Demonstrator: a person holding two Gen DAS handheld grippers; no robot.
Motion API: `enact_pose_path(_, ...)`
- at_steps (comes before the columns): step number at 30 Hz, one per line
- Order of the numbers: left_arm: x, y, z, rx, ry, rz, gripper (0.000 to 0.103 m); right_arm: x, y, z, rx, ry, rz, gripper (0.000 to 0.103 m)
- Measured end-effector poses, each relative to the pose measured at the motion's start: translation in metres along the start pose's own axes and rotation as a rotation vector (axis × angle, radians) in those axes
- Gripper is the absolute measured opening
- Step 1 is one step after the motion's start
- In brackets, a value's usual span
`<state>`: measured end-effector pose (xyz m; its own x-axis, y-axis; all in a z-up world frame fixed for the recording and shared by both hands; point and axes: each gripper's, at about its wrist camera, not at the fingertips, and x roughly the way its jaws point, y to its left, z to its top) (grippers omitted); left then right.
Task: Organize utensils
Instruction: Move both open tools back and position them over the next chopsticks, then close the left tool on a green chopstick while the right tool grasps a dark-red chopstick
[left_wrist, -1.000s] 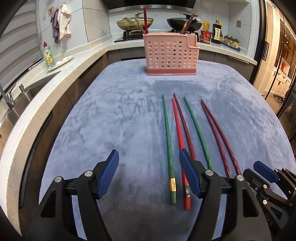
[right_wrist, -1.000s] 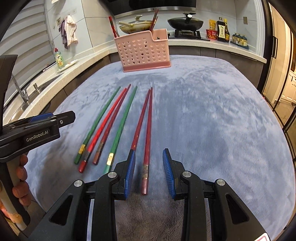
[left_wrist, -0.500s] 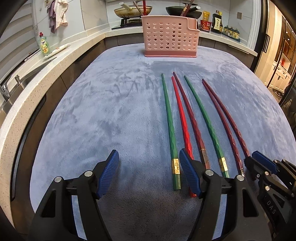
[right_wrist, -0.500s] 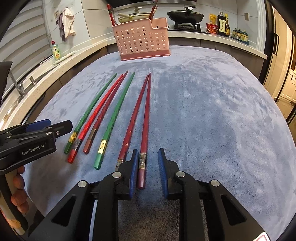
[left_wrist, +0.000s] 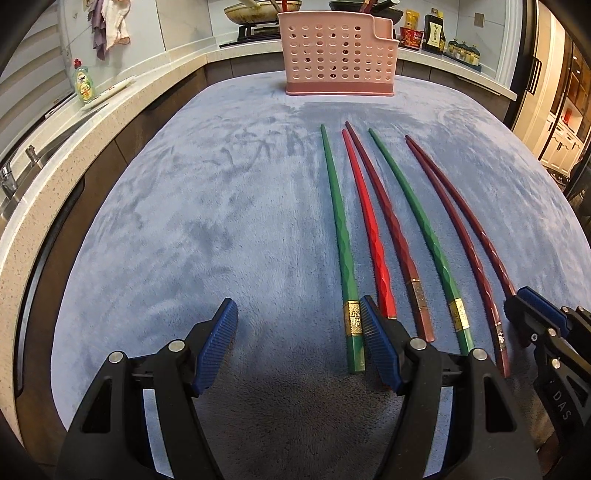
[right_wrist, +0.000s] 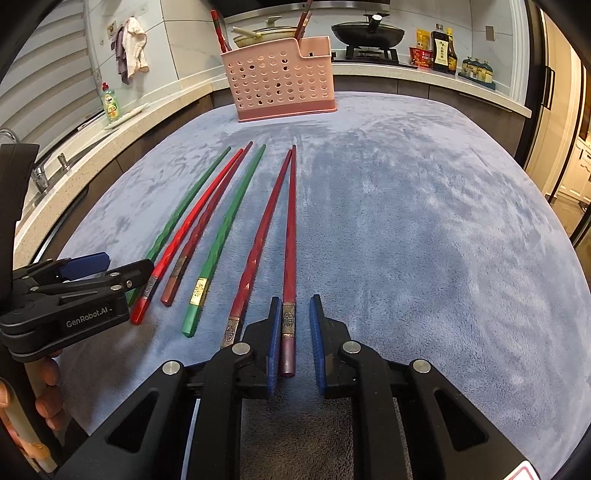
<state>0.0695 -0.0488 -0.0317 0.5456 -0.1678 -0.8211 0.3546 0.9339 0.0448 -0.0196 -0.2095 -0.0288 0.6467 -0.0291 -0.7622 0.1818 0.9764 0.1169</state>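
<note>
Several chopsticks lie side by side on the blue-grey cloth: two green (left_wrist: 343, 236) (left_wrist: 417, 221), one bright red (left_wrist: 369, 229) and dark red ones (left_wrist: 388, 229). A pink perforated holder (left_wrist: 338, 55) stands at the far end with some chopsticks in it; it also shows in the right wrist view (right_wrist: 280, 81). My left gripper (left_wrist: 299, 347) is open and empty, low over the cloth, its right finger beside the leftmost green chopstick's end. My right gripper (right_wrist: 293, 343) is open, its jaws on either side of the rightmost dark red chopstick (right_wrist: 290, 251), not gripping it.
The cloth (right_wrist: 424, 229) covers a counter island. A stone worktop with a sink tap (right_wrist: 40, 173) and a green soap bottle (right_wrist: 110, 103) runs along the left. A stove with pans (right_wrist: 369, 31) and sauce bottles (right_wrist: 441, 46) stands behind the holder.
Both grippers have moved back toward the near ends of the chopsticks. My right gripper's jaws have narrowed around the rightmost dark red chopstick. My left gripper stays wide open.
</note>
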Motion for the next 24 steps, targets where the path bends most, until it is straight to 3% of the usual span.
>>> enact_pose_path(15, 0.004, 0.002, -0.002, -0.01, -0.006, -0.008, 0.064, 0.0, -0.001, 0.0, 0.001, 0.0, 0.002, 0.014)
enact_pose_path(20, 0.002, 0.004, -0.002, -0.018, -0.008, -0.031, 0.052, 0.0, 0.0, -0.001, 0.003, 0.001, 0.003, 0.012)
enact_pose_path(24, -0.001, 0.01, -0.002, -0.034, -0.009, -0.053, 0.033, -0.001, -0.001, -0.001, 0.007, 0.002, 0.006, 0.008)
